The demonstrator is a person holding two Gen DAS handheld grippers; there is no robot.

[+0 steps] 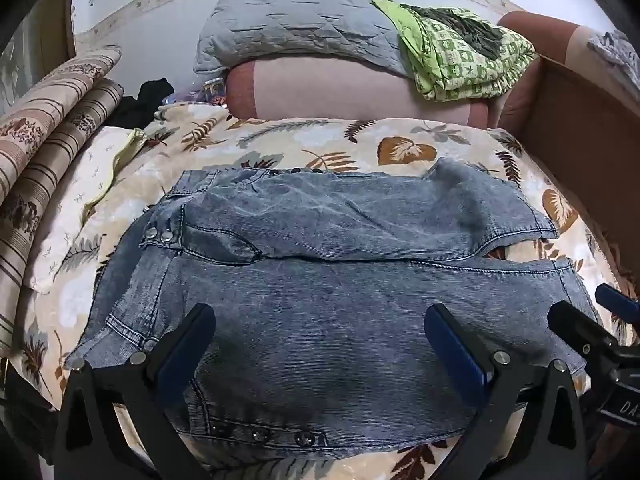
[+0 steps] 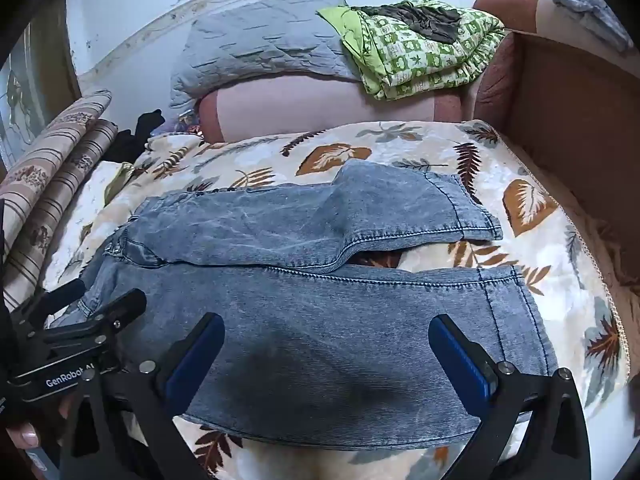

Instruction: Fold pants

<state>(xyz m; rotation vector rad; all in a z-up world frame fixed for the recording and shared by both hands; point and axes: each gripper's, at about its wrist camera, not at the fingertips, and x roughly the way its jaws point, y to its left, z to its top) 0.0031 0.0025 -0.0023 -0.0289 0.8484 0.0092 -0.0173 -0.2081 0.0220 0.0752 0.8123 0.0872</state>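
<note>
Blue denim pants [image 1: 320, 280] lie flat on a leaf-print blanket [image 1: 280, 140], waist to the left and leg hems to the right, the two legs side by side with a small gap near the hems. They also show in the right wrist view [image 2: 320, 300]. My left gripper [image 1: 320, 320] is open and empty above the near leg by the waist. My right gripper [image 2: 326, 332] is open and empty above the near leg, further right. Each gripper shows at the edge of the other's view: the right gripper [image 1: 592, 316] and the left gripper [image 2: 100, 300].
A pink bolster [image 1: 360, 92] lies behind the blanket, with a grey quilted pillow [image 1: 300, 28] and a folded green patterned quilt [image 1: 460, 56] on it. Striped rolled bedding [image 1: 48, 140] lies at the left. A brown sofa arm [image 1: 580, 112] rises at the right. Black cloth [image 1: 144, 100] lies at the back left.
</note>
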